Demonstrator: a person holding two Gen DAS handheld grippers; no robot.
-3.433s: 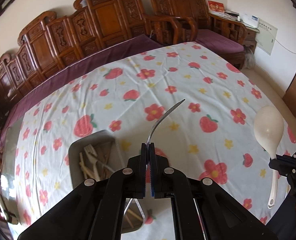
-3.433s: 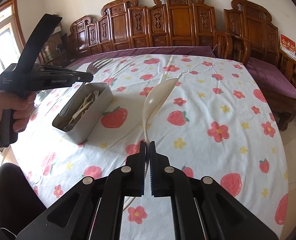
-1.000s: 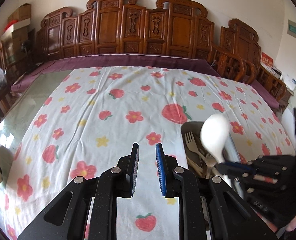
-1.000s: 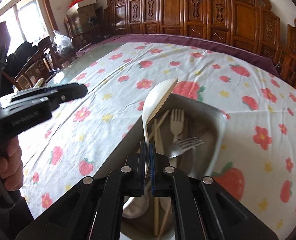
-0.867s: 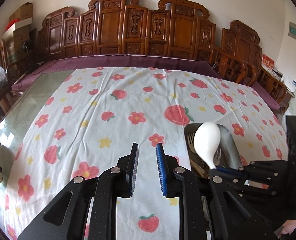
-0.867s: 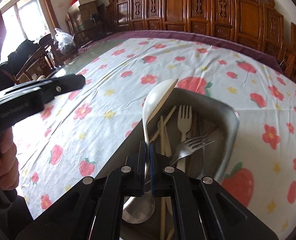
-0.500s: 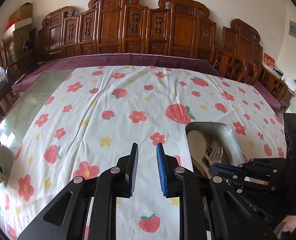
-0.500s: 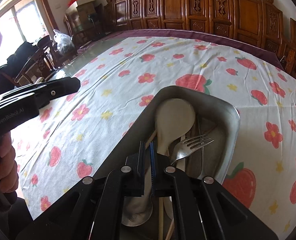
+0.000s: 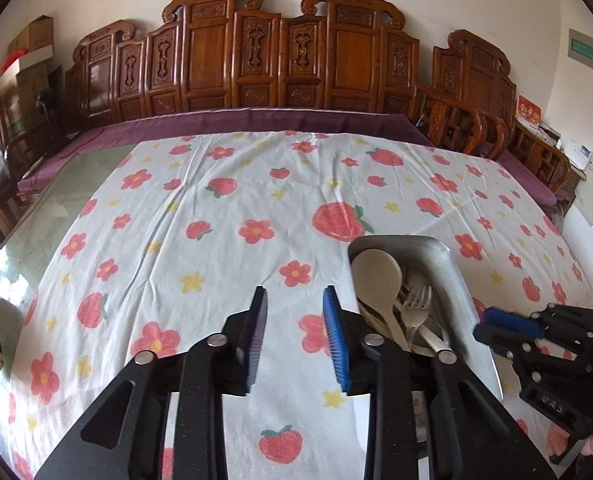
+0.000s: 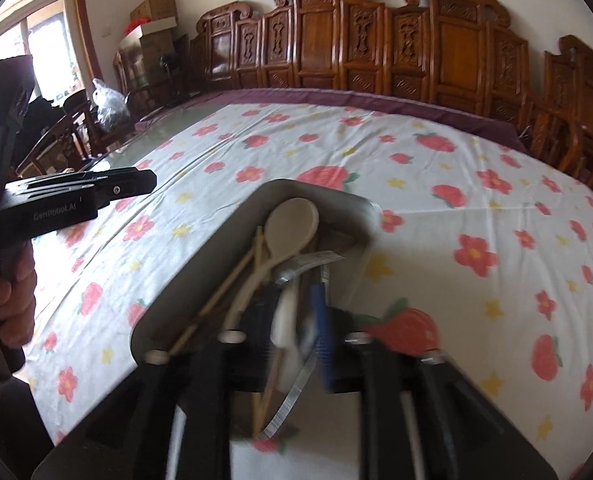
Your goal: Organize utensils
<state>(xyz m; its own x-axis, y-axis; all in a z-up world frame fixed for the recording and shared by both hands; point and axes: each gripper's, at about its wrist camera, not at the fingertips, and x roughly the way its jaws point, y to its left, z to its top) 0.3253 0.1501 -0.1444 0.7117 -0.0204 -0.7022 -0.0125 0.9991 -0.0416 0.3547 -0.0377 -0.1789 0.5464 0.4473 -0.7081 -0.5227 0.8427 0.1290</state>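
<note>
With both the left tool (image 9: 294, 332) and right tool (image 10: 296, 320) wide and holding nothing, the right one risked snagging the spoon (image 10: 292, 224) inside the tray (image 10: 360, 208) on withdrawal.

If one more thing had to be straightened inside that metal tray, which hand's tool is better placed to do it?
Probably the right. The right tool hangs open directly over the tray, near the spoon and fork. The left tool, also open, sits over bare cloth beside the tray.
</note>
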